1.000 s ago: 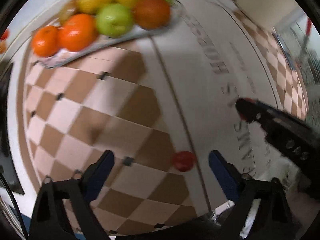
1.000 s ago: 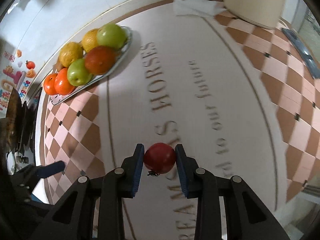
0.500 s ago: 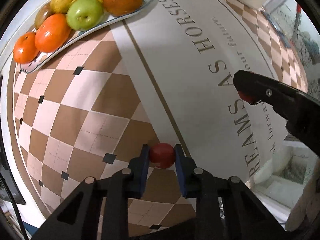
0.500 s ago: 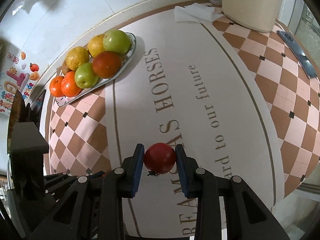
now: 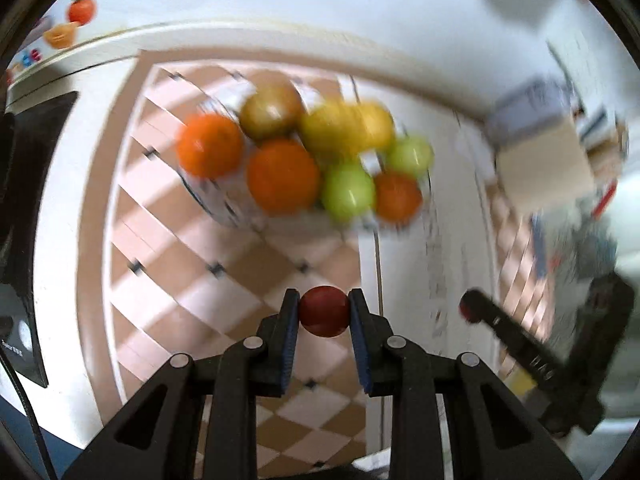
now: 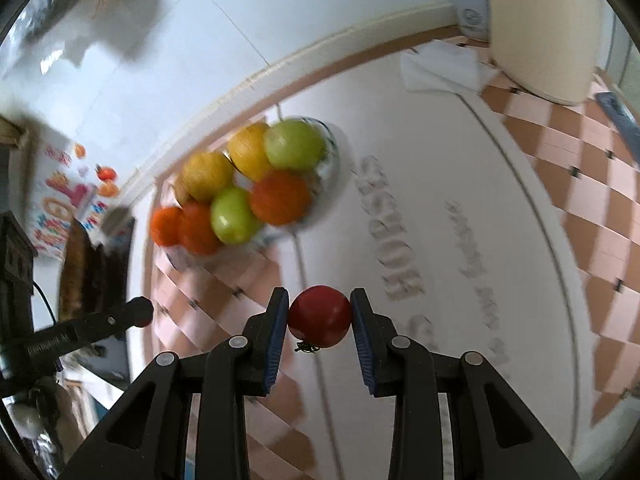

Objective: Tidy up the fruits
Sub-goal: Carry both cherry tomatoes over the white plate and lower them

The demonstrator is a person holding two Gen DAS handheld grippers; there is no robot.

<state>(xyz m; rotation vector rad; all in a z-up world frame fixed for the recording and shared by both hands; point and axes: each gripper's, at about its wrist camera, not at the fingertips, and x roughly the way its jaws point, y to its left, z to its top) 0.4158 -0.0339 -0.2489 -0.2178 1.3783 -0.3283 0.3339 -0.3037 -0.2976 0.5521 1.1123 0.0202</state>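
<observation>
In the left wrist view, the left gripper point(image 5: 324, 312) has its two blue-padded fingers closed onto a small red tomato point(image 5: 324, 311), which sits pinched between the pads at about 6 o'clock from the frame's centre, above the checkered tablecloth point(image 5: 168, 280). Toward 12 o'clock lies the fruit plate point(image 5: 216, 200), blurred, heaped with two oranges point(image 5: 282, 176), two green apples point(image 5: 347, 192), yellow fruits point(image 5: 348, 130), a brownish fruit point(image 5: 272, 110) and a reddish-orange one point(image 5: 397, 197). At 3 to 4 o'clock the right gripper point(image 5: 470, 310) reaches in, with a bit of red showing at its tip; how its fingers stand cannot be told from here. A beige container point(image 5: 540, 168) shows blurred at 2 o'clock. In the right wrist view, the right gripper point(image 6: 319, 316) is likewise closed on a second red tomato point(image 6: 319, 316), a little larger, gripped between both pads at 6 o'clock with its dark stem end turned downward. The fruit plate point(image 6: 330, 168) lies at 11 o'clock near the wall, well apart from this tomato. The cloth's printed lettering point(image 6: 384, 232) runs at 3 o'clock from centre. The left gripper point(image 6: 136, 314) pokes in from 9 o'clock, its grip hidden. At 1 o'clock a folded white cloth point(image 6: 440, 68) lies just beside the beige container point(image 6: 540, 28).
</observation>
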